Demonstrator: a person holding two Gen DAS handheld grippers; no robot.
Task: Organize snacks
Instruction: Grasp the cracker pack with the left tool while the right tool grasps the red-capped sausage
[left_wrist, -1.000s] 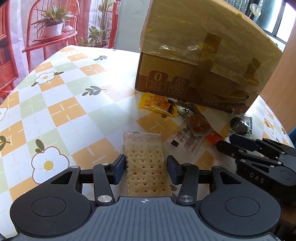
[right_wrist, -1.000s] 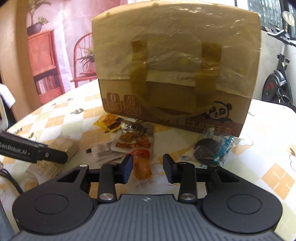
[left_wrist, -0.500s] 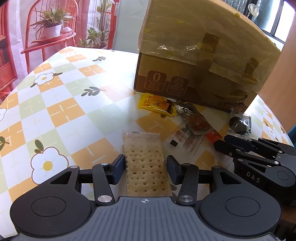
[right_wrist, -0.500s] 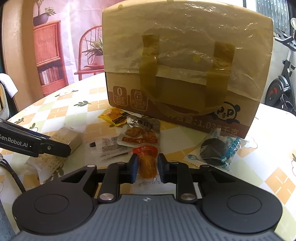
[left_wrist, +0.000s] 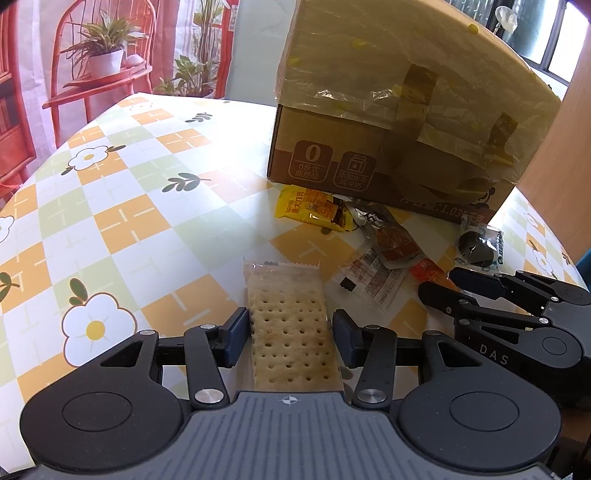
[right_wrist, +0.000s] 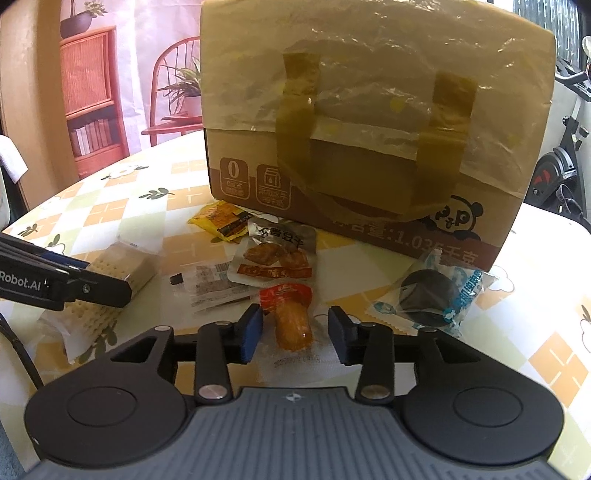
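Observation:
My left gripper (left_wrist: 290, 341) is open, its fingers on either side of a clear-wrapped cracker pack (left_wrist: 291, 328) lying on the table; a narrow gap shows on each side. My right gripper (right_wrist: 295, 332) is open around a small orange sausage snack (right_wrist: 290, 317) with a red top, not touching it. Other snacks lie ahead: a yellow packet (right_wrist: 219, 219), a silver tofu pouch (right_wrist: 277, 254), a clear labelled packet (right_wrist: 214, 284) and a dark round cookie in blue-white wrap (right_wrist: 428, 295). The cracker pack (right_wrist: 110, 288) and left gripper (right_wrist: 62, 284) show in the right wrist view.
A large cardboard box (left_wrist: 399, 122) covered with plastic film and tape stands just behind the snacks. The table has a checked flower-print cloth (left_wrist: 110, 221). A red plant stand (left_wrist: 99, 74) stands beyond the far edge. An exercise bike (right_wrist: 557, 162) is at right.
My right gripper closed on the sausage snack half a second ago and has now opened wide again. My left gripper stays open around the cracker pack, barely moved.

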